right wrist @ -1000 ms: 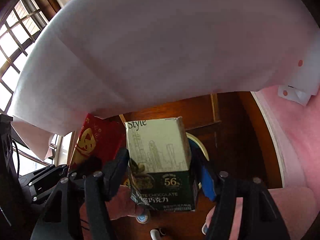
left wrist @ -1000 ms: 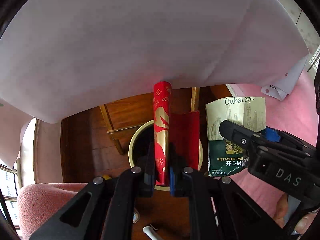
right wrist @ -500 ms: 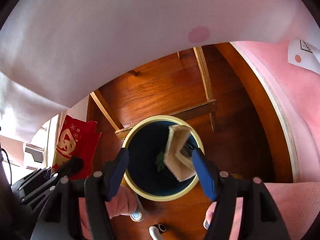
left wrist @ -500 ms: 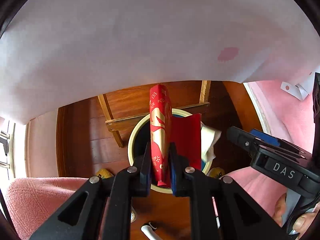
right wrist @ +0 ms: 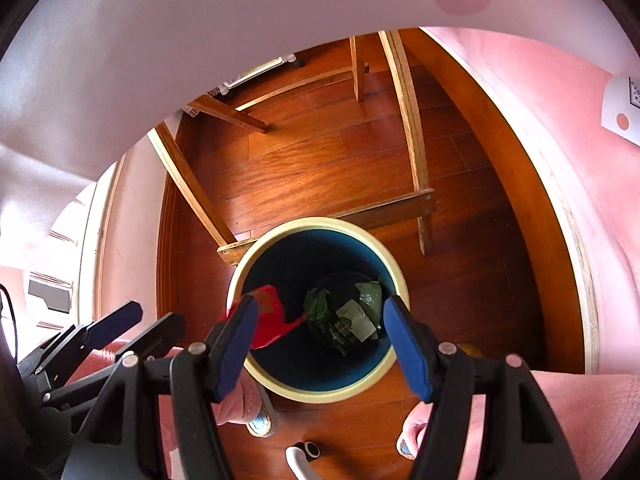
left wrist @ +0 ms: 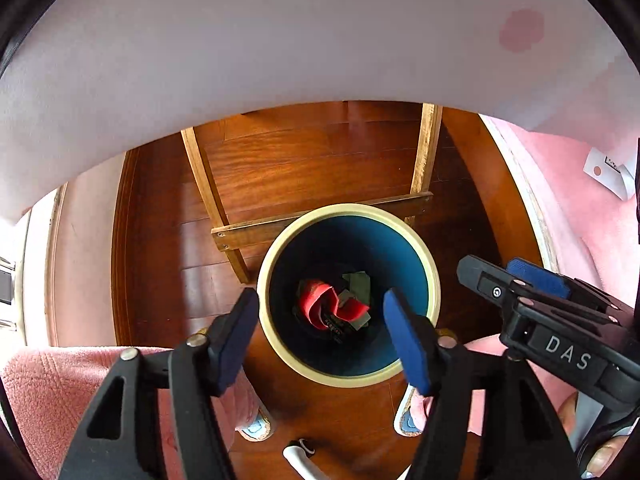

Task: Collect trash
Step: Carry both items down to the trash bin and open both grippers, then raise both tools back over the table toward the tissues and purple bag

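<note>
So both drops look done. Left gripper (left wrist: 322,334): jaws opening, nothing between them, hanging over the round cream-rimmed bin with the dark blue inside (left wrist: 416,248). Right gripper (right wrist: 320,334): jaws spread wide, empty, over the same bin (right wrist: 320,224), which stands on the reddish wooden floor (right wrist: 320,152) against a light wooden chair frame (right wrist: 412,132).

Contents:
- red-and-gold folded paper packet (left wrist: 320,302): inside the bin; in the left wrist view it lies at the bottom, while the right wrist view shows it (right wrist: 272,316) by the left wall, so I can't tell if it has settled.
- dark green and cream chocolate carton (right wrist: 352,316): at the bottom, beside the red one (left wrist: 356,284).

Judgement: these two pieces are collected. What's left can't be read from here: a white sheet (left wrist: 280,40) fills the upper part of both views, and no other loose trash shows. A person's feet stand just beside the bin.
</note>
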A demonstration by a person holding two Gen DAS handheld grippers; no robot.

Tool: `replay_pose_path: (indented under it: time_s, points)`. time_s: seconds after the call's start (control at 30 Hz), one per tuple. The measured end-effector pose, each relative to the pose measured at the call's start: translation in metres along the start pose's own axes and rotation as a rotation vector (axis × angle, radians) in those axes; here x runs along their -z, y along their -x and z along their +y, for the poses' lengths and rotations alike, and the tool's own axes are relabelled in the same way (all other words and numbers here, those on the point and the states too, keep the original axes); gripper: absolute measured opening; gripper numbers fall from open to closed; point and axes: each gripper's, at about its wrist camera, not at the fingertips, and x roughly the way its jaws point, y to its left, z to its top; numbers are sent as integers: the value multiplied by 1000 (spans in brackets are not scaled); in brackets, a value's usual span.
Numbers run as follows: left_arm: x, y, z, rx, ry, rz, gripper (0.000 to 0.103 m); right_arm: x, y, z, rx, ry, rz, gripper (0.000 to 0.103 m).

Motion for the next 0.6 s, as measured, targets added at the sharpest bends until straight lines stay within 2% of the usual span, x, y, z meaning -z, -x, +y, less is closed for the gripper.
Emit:
replay_pose_path:
  time_s: [0.07,0.6]
  points:
    - [0,0,2,-6,1,-6,76,1,-1,-3,11,-5,8,66]
    - [9,33,-2,-8,-49,-74,79,9,15,2,29,34,-31,66]
